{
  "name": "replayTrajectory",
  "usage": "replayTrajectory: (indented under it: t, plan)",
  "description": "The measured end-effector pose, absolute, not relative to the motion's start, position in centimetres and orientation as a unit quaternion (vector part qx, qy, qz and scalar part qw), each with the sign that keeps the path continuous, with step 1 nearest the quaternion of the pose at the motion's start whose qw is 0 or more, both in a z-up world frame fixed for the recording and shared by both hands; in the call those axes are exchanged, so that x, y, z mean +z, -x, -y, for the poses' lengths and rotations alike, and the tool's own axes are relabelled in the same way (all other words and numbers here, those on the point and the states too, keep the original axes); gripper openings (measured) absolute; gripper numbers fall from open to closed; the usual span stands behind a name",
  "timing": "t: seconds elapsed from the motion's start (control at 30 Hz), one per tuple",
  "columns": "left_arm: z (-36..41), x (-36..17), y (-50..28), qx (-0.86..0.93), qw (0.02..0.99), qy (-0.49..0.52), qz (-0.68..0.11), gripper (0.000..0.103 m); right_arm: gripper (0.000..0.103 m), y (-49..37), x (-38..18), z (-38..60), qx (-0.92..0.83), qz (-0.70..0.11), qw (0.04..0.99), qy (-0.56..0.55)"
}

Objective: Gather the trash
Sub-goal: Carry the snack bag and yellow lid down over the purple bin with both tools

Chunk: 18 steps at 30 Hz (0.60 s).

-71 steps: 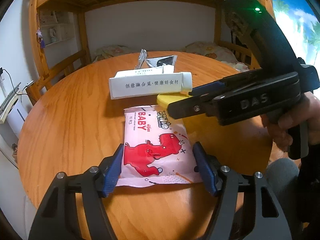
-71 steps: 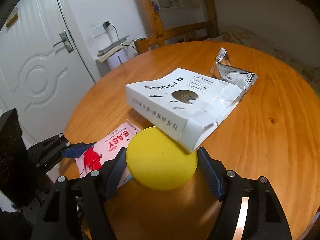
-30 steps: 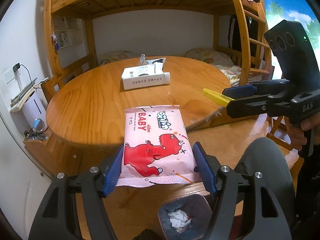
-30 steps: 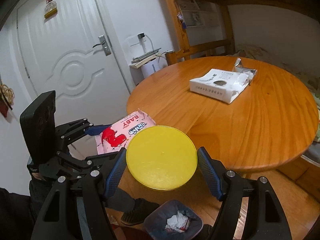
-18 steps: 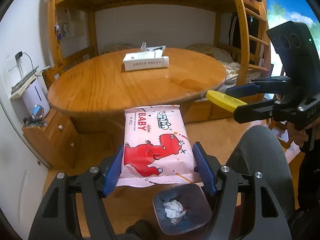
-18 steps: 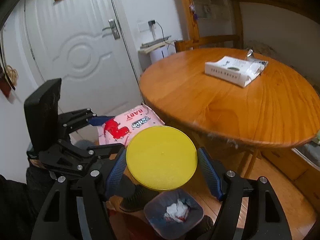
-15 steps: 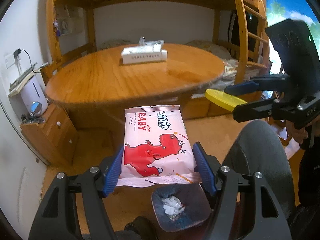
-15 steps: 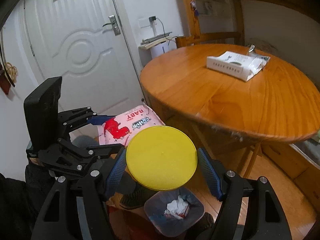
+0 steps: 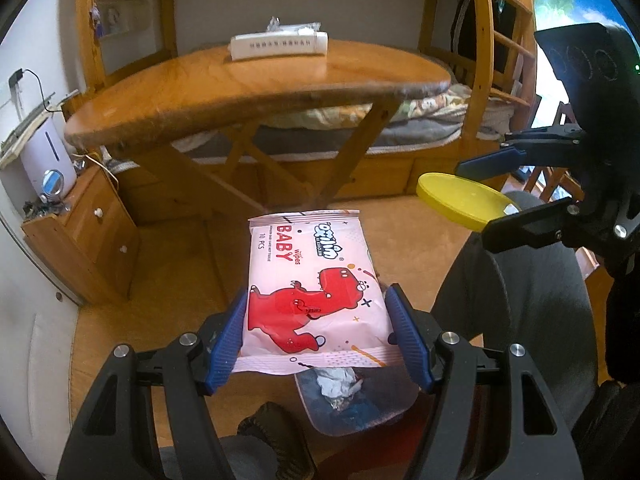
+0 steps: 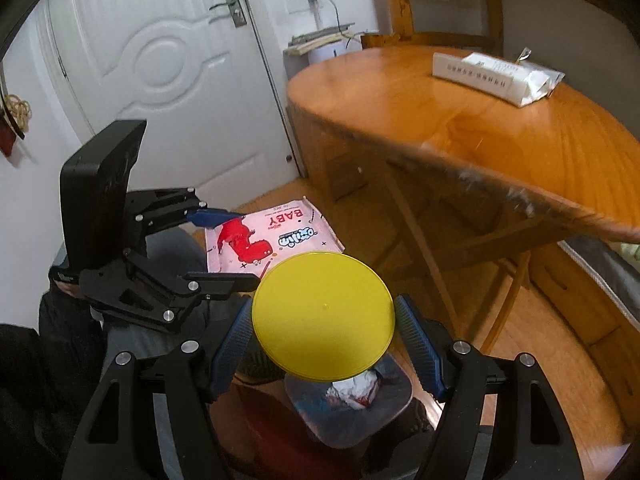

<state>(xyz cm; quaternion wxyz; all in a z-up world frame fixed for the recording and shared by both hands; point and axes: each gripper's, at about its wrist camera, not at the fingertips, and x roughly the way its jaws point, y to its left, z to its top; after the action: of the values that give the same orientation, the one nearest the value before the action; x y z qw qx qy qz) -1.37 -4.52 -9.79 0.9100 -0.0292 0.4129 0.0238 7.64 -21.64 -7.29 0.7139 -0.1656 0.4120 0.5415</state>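
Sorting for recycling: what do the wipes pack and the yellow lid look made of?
Wipes pack: thin printed plastic film, probably; it has crimped end seams and a slight sheen. Yellow lid: apparently rigid moulded plastic, smooth and semi-glossy, with a raised rim and a small centre dimple.

Counts, placed against the round wooden table [image 9: 256,80]

Two grippers, below the table's near edge: left gripper [image 9: 316,336], right gripper [image 10: 324,344]; one pink wipes pack [image 9: 312,284]; one yellow lid [image 10: 323,327]; one trash bin [image 10: 352,412] on the floor in front of the table; one white box [image 9: 279,45] on the table's far side; one crumpled foil wrapper [image 9: 294,24] behind it.
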Motion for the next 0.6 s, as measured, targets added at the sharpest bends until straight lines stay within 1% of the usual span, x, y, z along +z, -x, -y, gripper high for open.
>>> replayTrajectory:
  t: [0.2,0.6]
  plan:
    - [4.4,-12.0,0.6,0.004,0.897,0.034,-0.441,0.067,0.074,-7.6,-10.0,20.9,0.533,-0.438,0.699,0.19]
    - [5.1,-15.7,-1.1,-0.032,0.864,0.005,-0.503,0.067,0.073,-8.3,-13.9,20.0,0.507,-0.482,0.672,0.242]
